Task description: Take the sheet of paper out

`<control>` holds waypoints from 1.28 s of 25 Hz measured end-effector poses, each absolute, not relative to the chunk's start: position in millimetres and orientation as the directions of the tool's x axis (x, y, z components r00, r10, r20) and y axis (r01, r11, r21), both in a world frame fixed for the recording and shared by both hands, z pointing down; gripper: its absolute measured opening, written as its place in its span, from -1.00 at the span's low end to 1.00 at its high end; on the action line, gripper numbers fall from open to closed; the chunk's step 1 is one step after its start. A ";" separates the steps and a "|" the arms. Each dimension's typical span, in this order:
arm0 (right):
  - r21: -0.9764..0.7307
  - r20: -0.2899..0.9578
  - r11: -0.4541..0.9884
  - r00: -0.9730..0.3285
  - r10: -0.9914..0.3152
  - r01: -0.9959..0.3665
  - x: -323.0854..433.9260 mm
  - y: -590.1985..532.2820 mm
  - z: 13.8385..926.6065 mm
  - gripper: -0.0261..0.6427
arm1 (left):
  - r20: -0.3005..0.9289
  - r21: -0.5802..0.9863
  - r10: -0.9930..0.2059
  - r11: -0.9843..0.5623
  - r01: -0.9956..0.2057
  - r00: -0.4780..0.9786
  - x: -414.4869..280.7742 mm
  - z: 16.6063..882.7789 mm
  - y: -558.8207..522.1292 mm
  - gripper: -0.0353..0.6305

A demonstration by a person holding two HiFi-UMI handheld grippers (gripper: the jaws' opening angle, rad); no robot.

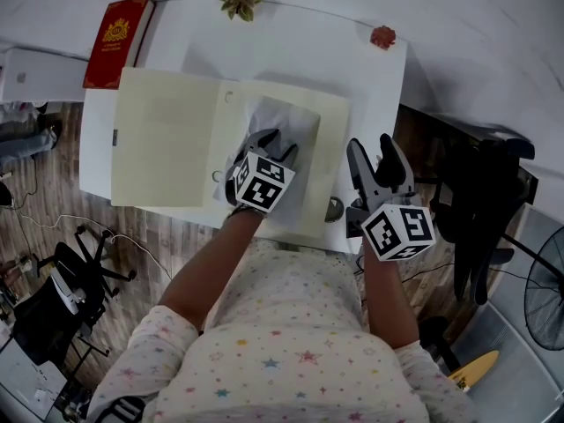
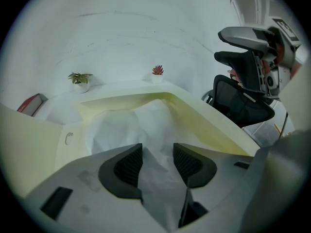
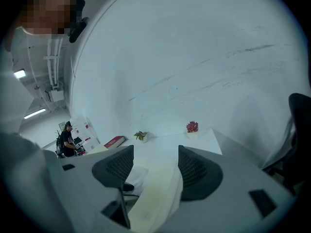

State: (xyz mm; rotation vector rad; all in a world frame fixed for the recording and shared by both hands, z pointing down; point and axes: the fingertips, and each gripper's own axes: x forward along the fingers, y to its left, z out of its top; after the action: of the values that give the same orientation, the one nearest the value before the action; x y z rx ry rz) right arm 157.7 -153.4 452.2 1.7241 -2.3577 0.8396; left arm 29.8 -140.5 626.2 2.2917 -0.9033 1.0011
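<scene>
A pale yellow folder [image 1: 167,148] lies open on the white table [image 1: 264,51]. A white sheet of paper [image 1: 286,117] sits rumpled in the folder's right half. My left gripper [image 1: 269,139] points down onto the sheet. In the left gripper view the paper [image 2: 141,125] rises in a creased ridge between the two pads [image 2: 127,165] of that gripper [image 2: 158,161], with a clear gap still between them. My right gripper [image 1: 377,152] stands open just past the folder's right edge. In the right gripper view, the folder [image 3: 155,193] and the white sheet [image 3: 133,171] lie below that gripper's [image 3: 155,166] spread jaws.
A red book [image 1: 116,42] lies at the table's far left corner. A small green plant [image 1: 240,3] and a small red plant [image 1: 382,36] stand along the far edge by the wall. A black office chair [image 1: 480,201] stands right of the table.
</scene>
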 end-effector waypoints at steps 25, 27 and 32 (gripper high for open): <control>-0.369 0.382 0.210 -0.354 -0.854 -0.905 159.2 -146.6 446.5 -0.11 | 0.728 0.200 -0.433 -0.607 -0.769 0.532 14.7 625.6 -152.2 -0.70; -0.369 0.382 0.211 -0.354 -0.854 -0.905 159.2 -146.5 446.2 -0.11 | 0.731 0.189 -0.436 -0.610 -0.770 0.525 13.9 624.1 -153.1 -0.73; -0.368 0.381 0.212 -0.356 -0.853 -0.905 159.6 -147.1 446.2 -0.11 | 0.731 0.153 -0.446 -0.630 -0.762 0.516 14.7 625.9 -152.5 -0.80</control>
State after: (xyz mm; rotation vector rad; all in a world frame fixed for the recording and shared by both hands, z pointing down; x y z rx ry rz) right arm 159.6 -147.1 446.2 1.7250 -2.3700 0.8285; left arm 14.7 -152.5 625.9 2.3000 -0.9884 0.9182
